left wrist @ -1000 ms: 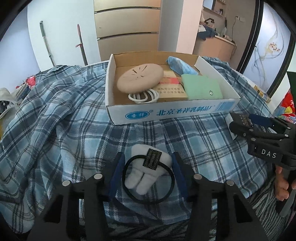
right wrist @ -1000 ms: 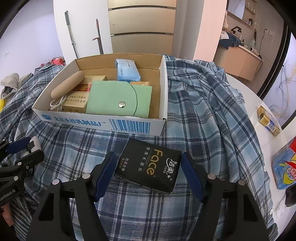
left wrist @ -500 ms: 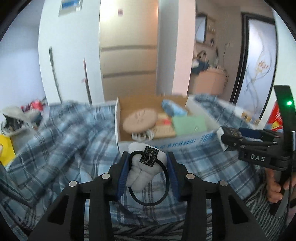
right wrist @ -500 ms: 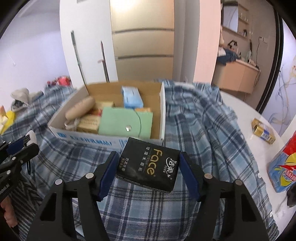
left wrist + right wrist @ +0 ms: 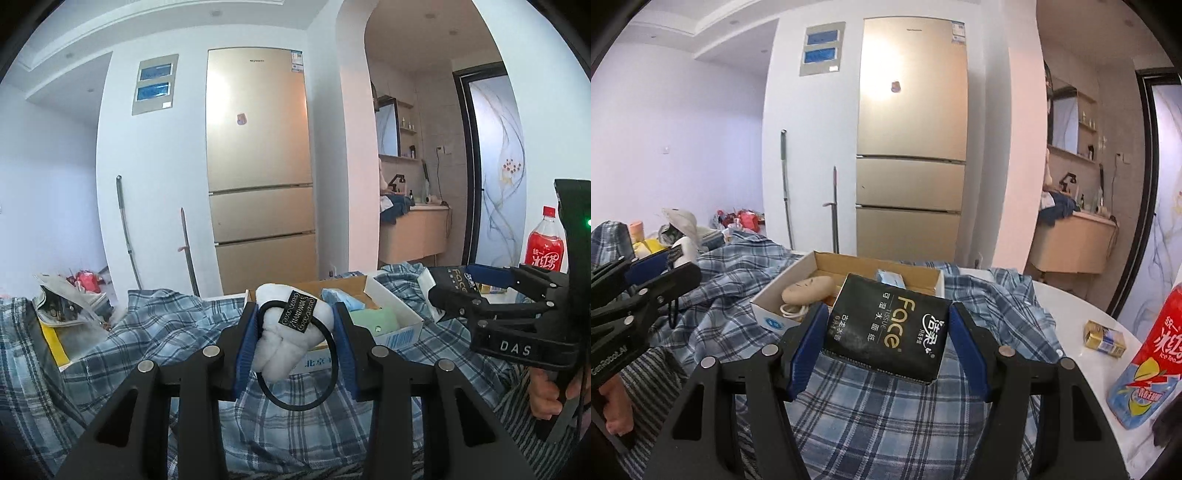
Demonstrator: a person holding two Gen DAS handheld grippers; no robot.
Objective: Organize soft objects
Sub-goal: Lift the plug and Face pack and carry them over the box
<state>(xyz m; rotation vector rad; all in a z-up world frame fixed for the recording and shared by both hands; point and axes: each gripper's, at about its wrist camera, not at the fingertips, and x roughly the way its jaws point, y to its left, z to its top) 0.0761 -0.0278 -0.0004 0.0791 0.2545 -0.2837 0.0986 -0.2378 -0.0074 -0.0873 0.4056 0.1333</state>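
My left gripper [image 5: 295, 332] is shut on a white plush hair tie [image 5: 291, 339] with a black elastic loop and black label, held up above the plaid cloth. My right gripper [image 5: 888, 328] is shut on a black "Face" tissue pack [image 5: 890, 328], also lifted. Beyond both stands the open cardboard box [image 5: 768, 314] holding a beige pad [image 5: 807, 290], a blue packet [image 5: 890, 278] and a green pouch [image 5: 376, 321]. The right gripper shows at the right of the left wrist view [image 5: 454, 291]; the left gripper shows at the left of the right wrist view [image 5: 661, 269].
A blue plaid cloth [image 5: 886, 413] covers the round white table [image 5: 1071, 306]. A red iced tea bottle [image 5: 1152, 354] and a small gold packet [image 5: 1104, 336] stand at the right. A fridge [image 5: 912, 147], mop poles and floor clutter lie behind.
Both grippers have risen and tilted up with their objects, so the box now sits low and far in view and the room shows above it.
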